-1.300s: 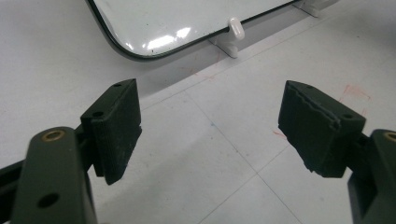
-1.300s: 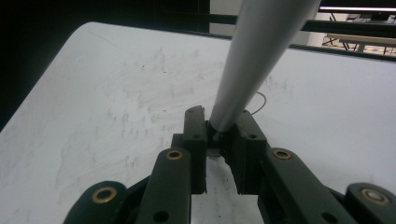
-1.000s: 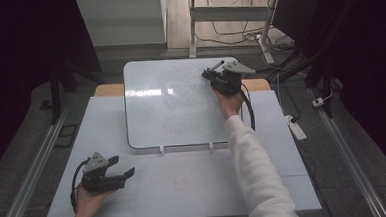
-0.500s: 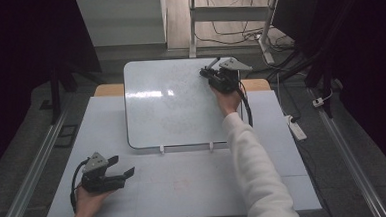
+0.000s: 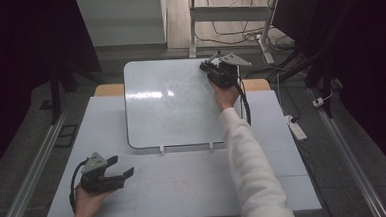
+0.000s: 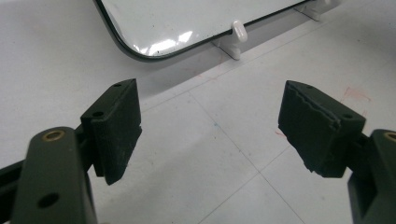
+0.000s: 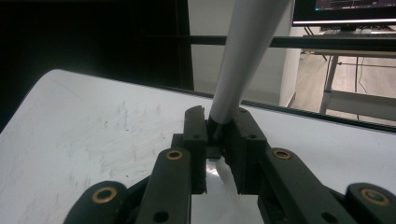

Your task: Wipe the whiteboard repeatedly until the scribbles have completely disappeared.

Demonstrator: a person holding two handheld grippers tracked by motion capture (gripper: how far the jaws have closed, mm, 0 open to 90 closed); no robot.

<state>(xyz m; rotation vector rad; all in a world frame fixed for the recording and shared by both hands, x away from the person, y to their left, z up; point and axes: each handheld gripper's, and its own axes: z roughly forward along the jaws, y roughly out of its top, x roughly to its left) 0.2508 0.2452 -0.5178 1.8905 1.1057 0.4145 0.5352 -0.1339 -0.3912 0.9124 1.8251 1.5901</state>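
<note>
A white rectangular whiteboard with rounded corners and a thin dark rim (image 5: 170,102) is seen lying flat on the pale grey tabletop (image 5: 185,189) in the high view, its near edge held by two small white plastic clips (image 5: 161,149). The right gripper (image 5: 218,71) is held over the far right corner of the board, the white-sleeved forearm (image 5: 248,155) reaching across the board's right side. In the right gripper view its jaws are pressed nearly together around the lower end of a slim light grey cylindrical marker (image 7: 245,56), which rises steeply from between the black pads and leans slightly to the right. The marker's tip is hidden by the jaws, so whether it touches the board cannot be told. Faint grey smears of wiped ink (image 7: 116,135) are visible on the board's surface ahead and to the left of the jaws. The left gripper (image 5: 118,173) is held low over the near left part of the table, well apart from the board's near left corner. In the left gripper view its two black pads (image 6: 116,128) are spread wide with nothing between them, and the bare tabletop with thin seam lines is seen through the gap. The rounded corner of the board and one white clip (image 6: 238,32) appear beyond those jaws.
</note>
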